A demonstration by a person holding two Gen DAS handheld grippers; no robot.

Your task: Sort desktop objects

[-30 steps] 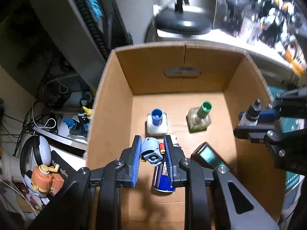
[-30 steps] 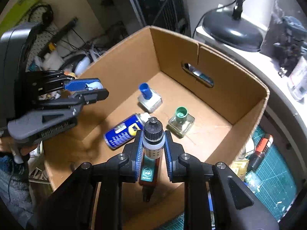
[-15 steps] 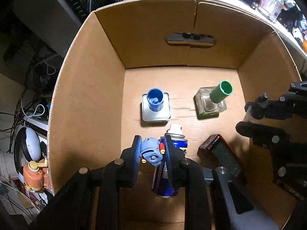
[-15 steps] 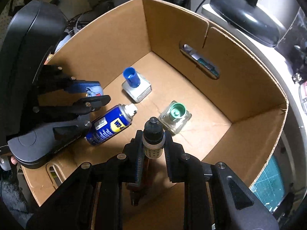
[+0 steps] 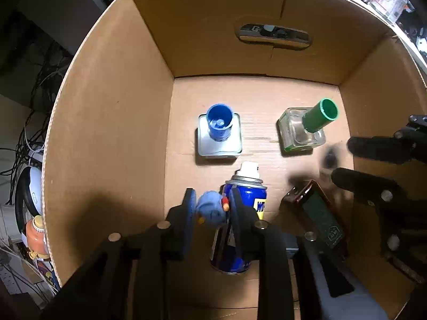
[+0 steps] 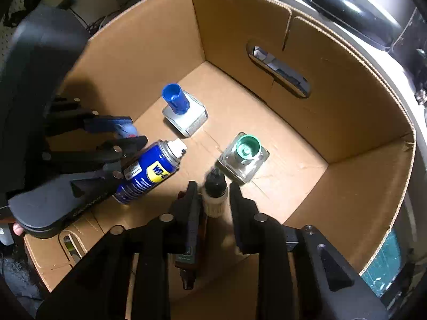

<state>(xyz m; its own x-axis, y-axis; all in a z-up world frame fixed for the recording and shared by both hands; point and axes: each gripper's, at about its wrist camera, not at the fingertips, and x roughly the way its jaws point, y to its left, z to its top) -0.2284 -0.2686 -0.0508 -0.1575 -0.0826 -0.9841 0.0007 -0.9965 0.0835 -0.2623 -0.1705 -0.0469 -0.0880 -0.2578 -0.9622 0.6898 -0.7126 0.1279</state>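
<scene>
Placement step: both grippers inside the cardboard box (image 5: 112, 122), each with an item.

Left gripper (image 5: 210, 209) fingers are clamped on a small blue figure (image 5: 210, 210); right gripper (image 6: 213, 200) fingers stand apart around a blurred dropper bottle (image 6: 214, 192), apparently dropping. Next: lower the figure onto bare floor, clear of the spray can (image 5: 244, 200), blue-capped bottle (image 5: 219, 133), green-capped bottle (image 5: 304, 130) and dark flat case (image 5: 320, 213).
</scene>
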